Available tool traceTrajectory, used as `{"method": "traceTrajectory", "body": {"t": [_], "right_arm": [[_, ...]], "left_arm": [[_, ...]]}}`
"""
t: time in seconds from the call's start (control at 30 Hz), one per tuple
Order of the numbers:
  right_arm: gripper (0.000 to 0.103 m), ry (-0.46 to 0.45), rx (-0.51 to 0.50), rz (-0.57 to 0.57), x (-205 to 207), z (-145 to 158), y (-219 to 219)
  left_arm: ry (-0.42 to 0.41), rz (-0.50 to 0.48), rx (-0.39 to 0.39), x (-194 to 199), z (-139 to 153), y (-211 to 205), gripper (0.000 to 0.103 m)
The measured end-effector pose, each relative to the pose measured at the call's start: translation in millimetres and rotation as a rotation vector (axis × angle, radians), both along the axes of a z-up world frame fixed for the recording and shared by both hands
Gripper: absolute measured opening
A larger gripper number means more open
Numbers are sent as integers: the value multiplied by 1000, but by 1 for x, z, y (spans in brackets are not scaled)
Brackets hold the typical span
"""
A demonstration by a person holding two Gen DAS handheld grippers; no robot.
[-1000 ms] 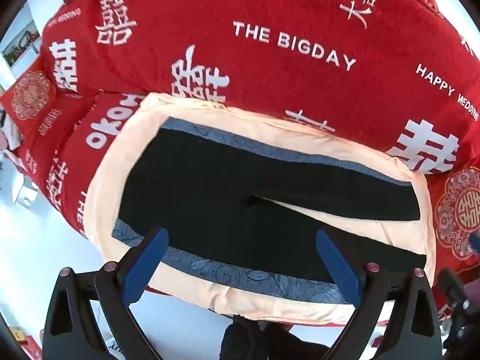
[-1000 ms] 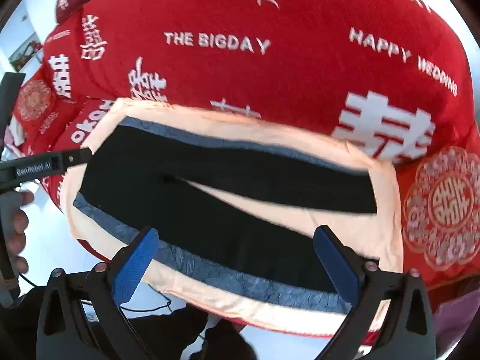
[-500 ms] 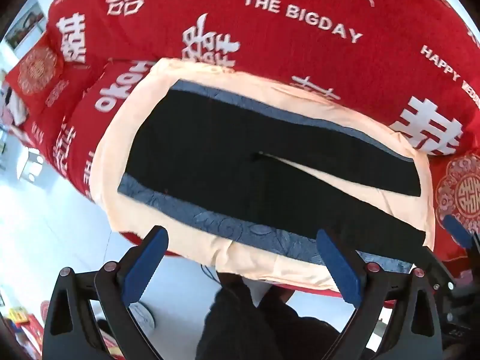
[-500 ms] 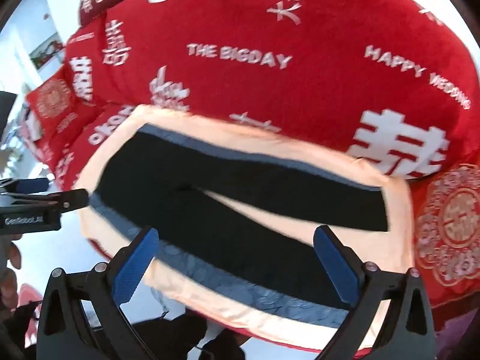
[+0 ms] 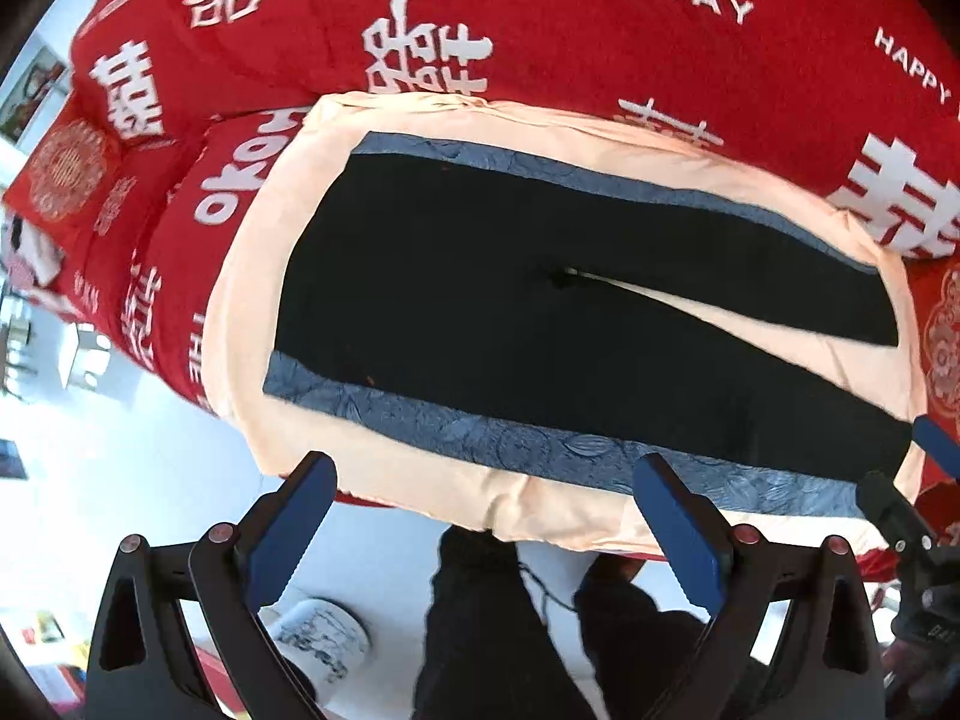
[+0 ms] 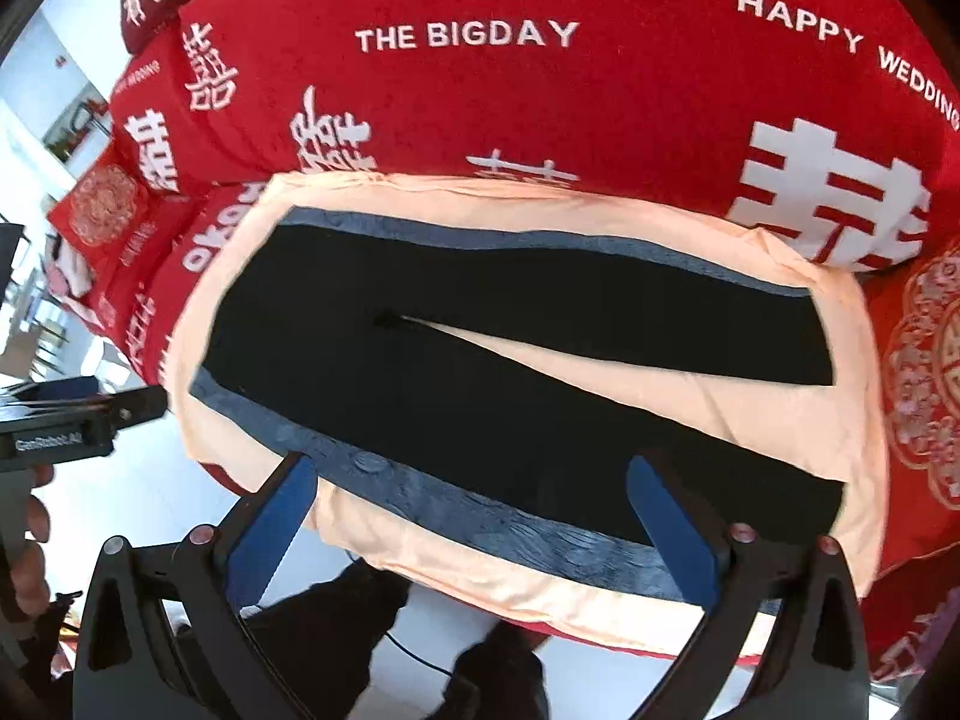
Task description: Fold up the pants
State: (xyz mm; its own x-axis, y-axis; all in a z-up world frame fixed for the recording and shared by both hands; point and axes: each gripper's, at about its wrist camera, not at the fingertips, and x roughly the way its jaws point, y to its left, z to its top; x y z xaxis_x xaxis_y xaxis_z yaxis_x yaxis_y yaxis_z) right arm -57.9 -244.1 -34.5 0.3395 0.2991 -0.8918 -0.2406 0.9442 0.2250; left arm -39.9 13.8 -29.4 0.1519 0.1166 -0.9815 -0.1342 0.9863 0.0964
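Black pants lie spread flat on a peach cloth with blue bands, waist at the left and both legs running right in a narrow V. My left gripper hangs open above the cloth's near edge, below the waist and seat, with nothing between its blue pads. Held open too, my right gripper hovers over the near blue band by the lower leg. The right gripper's tip shows at the right edge of the left wrist view.
The cloth lies on a bed with a red quilt printed with white characters. A person's dark legs and feet stand on the pale floor below the bed edge. A hand holds the left tool at the left.
Both grippers have pulled back and risen, so the pants sit higher in both views and more floor shows. The pants have not moved.
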Motion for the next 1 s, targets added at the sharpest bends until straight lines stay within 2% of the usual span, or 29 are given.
{"method": "traceTrajectory", "body": {"t": [0.17,0.23,0.3,0.4,0.47,0.5,0.57,0.6,0.73,0.8,1.0], "right_arm": [[103,40,-38,40,17,-11,30],[103,22,-65,28,23,-7,40],[103,-22,-92,3,33,9,50],[103,-129,-61,-65,46,44,57],[103,-144,-92,-94,57,48,67],[103,-105,-117,-100,67,42,75],[103,34,-150,-91,89,15,90],[103,55,-168,-106,94,7,96],[103,-42,-225,-69,98,1,125],[103,23,-253,-22,102,-22,138],[103,137,-155,-76,120,-71,130]], "left_arm": [[-2,-19,-16,35,-10,29,100],[-55,-14,-46,50,-1,45,100],[-121,-27,-50,65,6,59,101],[-58,-67,-84,90,-17,79,102],[-7,-74,-82,103,-35,89,102],[2,-78,-88,107,-41,94,102],[13,-90,-104,116,-50,99,102],[27,-99,-113,120,-56,102,102],[76,-118,-110,128,-80,105,102],[75,-130,-105,133,-87,105,102],[101,-100,-80,155,-107,104,102]]}}
